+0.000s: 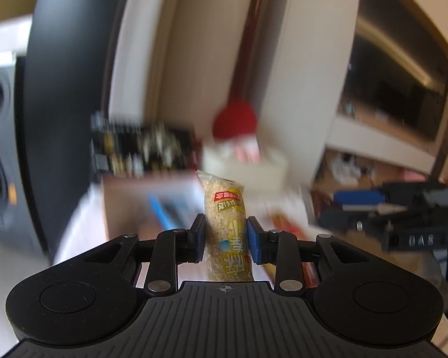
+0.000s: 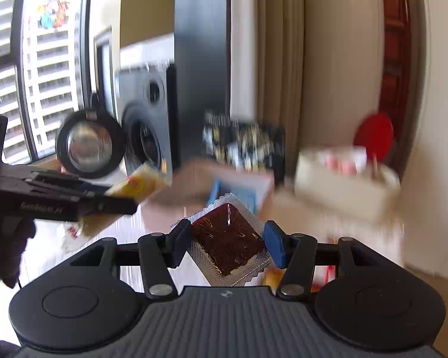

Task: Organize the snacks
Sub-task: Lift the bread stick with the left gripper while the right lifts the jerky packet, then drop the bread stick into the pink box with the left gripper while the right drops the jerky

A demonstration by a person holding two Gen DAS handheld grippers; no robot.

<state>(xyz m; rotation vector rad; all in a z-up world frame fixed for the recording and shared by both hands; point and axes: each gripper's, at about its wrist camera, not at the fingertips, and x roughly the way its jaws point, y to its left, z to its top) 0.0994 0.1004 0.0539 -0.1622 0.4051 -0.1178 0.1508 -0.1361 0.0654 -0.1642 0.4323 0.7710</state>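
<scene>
1. Left gripper (image 1: pixel 225 235): fingers (image 1: pixel 197 238) narrowly spread, pinching a rice-crisp snack bar (image 1: pixel 225 226) in a clear wrapper; bar stands upright between the pads, both pads touching its sides.
2. Right gripper (image 2: pixel 228 243): fingers (image 2: pixel 274 244) set wider, clamped on a dark brown square snack (image 2: pixel 228 238) in a clear crimped wrapper, turned corner-up like a diamond; left pad on the wrapper edge, right pad at the wrapper's corner.
3. Landmark: open cardboard box (image 2: pixel 221 188) on the worktop (image 2: pixel 337 229). Both snacks are held in the air on the near side of the box, not touching it.
4. In the right wrist view the left gripper with the bar sits left of the box.
5. Blurred white container (image 2: pixel 340 185) with a red round thing (image 2: pixel 373 134) sits right of the box; black speaker (image 2: pixel 147 119) left-behind it.
</scene>
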